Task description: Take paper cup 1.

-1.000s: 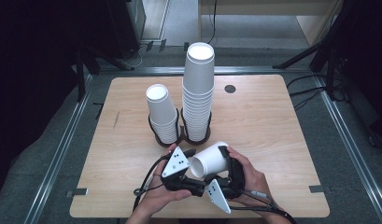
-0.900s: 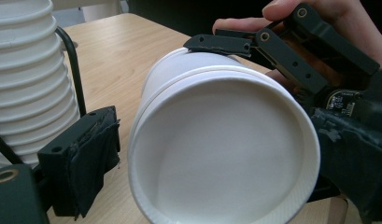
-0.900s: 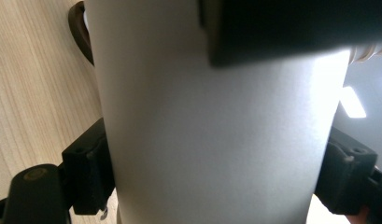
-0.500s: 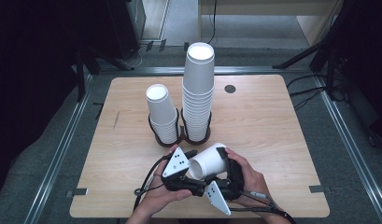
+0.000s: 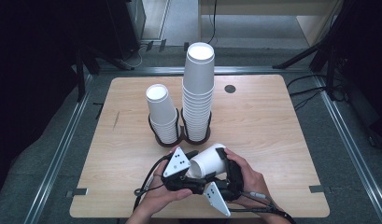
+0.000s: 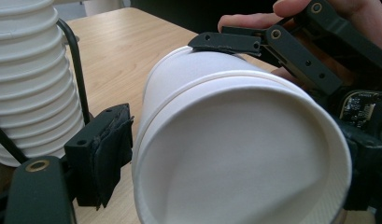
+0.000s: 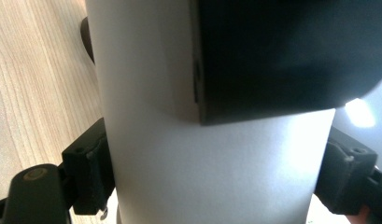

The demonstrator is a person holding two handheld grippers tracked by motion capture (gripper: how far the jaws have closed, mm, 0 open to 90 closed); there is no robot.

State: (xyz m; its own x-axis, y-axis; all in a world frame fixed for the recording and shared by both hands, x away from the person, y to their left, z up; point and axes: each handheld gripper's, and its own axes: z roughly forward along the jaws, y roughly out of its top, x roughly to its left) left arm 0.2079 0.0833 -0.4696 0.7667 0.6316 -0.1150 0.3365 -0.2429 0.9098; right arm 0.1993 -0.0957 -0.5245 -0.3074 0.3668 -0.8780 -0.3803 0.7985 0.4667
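Observation:
A white paper cup lies on its side between both hands near the table's front edge. In the left gripper view its open mouth faces me, and a second rim behind it shows two nested cups. My right gripper is shut across the cup's body, a pad on each side. My left gripper has just been closing its jaws around the mouth end. Its visible pad lies against the rim; the other pad is hidden behind the cup.
Two stacks of white cups stand in black ring holders mid-table: a short stack and a tall stack. A round dark grommet sits at the far side. Metal rails flank the wooden table.
The left gripper's jaws have drawn closer together at the cup's mouth. Both hands and the cup stay where they were.

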